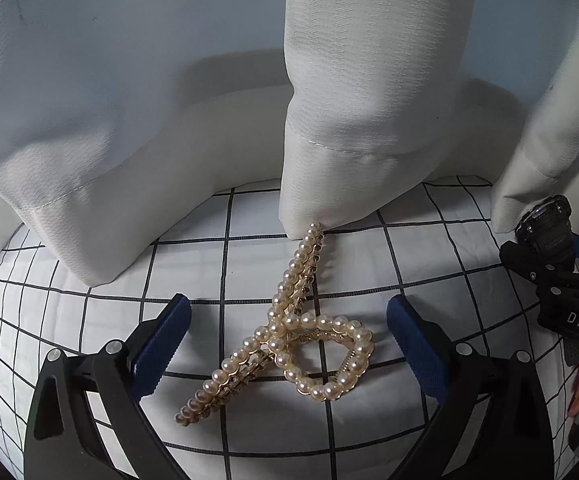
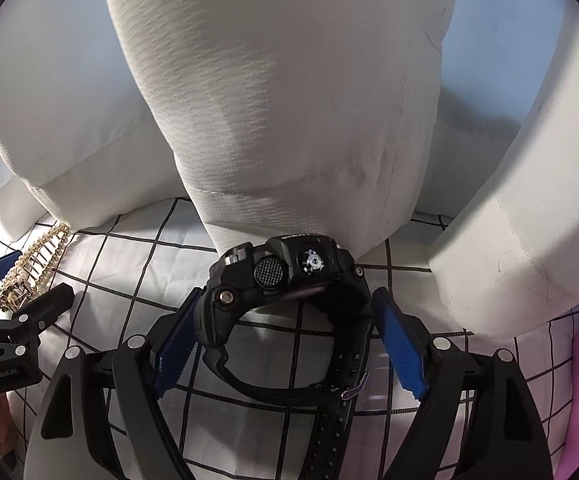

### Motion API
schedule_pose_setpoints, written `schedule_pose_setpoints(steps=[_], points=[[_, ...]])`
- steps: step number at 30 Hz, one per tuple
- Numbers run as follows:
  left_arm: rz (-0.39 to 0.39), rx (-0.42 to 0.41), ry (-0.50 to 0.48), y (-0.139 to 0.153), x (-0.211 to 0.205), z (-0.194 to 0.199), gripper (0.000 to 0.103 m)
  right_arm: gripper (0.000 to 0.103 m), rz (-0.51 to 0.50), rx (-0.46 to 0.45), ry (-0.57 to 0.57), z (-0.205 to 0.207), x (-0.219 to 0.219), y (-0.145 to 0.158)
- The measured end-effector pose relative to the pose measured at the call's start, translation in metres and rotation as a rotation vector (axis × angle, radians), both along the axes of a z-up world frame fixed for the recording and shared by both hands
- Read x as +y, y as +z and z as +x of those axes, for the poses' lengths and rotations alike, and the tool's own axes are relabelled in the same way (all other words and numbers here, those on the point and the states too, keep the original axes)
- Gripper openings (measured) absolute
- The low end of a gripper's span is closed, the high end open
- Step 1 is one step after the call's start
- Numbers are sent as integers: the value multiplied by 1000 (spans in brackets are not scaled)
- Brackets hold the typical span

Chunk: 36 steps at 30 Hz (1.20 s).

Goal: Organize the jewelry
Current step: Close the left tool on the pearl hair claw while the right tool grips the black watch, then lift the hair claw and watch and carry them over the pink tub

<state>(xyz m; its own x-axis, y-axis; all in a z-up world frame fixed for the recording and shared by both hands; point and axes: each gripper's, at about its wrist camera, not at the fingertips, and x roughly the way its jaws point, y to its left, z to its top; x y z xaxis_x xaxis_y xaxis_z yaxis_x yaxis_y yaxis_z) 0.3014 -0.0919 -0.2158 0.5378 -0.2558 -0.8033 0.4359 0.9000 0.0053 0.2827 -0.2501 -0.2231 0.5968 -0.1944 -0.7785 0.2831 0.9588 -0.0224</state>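
My pads (image 1: 161, 344) are ribbed blue rubber on matt black plastic. The hair clip (image 1: 289, 336) shows glossy pearls on shiny gold metal; the watch (image 2: 289, 280) is matt black resin. Gridded cloth (image 1: 369, 264) lies smooth; curtain (image 1: 369, 80) looks woven.

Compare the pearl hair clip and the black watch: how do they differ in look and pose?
The hair clip is cream pearls on a gold frame; the watch is all black. The clip lies flat on the checked cloth; the watch stands on edge, its strap looped. The clip sits clear between the left claw pads; the watch almost fills the right claw. Both rest on the cloth, ungripped.
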Motion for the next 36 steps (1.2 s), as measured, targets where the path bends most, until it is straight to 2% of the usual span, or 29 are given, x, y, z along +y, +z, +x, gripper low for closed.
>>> schedule_pose_setpoints(steps=[5, 7, 9, 10, 12, 13, 19, 23, 36], points=[[-9, 0, 2, -5, 4, 7, 94, 78, 5, -9, 3, 0, -1, -2], [-16, -12, -7, -5, 3, 5, 86, 74, 4, -15, 5, -18, 5, -5], [-22, -25, -19, -4, 1, 1, 74, 69, 3, -21, 10, -33, 7, -3], [-24, -31, -25, -4, -1, 0, 72, 68, 4, -20, 12, -37, 8, -4], [-27, -42, -24, -3, -3, -1, 60, 68, 4, -20, 13, -40, 11, -5], [-30, -46, -22, -3, -3, -1, 58, 68, 3, -21, 14, -42, 14, -6], [-45, -35, -6, -2, 4, -3, 57, 67, 24, -31, 10, -59, 16, -5], [-71, -23, -17, 5, 19, -8, 44, 67, 55, -36, 6, -70, 20, -6], [-94, 9, -11, 11, 37, -25, 40, 67, 96, -51, 17, -111, 46, -4]])
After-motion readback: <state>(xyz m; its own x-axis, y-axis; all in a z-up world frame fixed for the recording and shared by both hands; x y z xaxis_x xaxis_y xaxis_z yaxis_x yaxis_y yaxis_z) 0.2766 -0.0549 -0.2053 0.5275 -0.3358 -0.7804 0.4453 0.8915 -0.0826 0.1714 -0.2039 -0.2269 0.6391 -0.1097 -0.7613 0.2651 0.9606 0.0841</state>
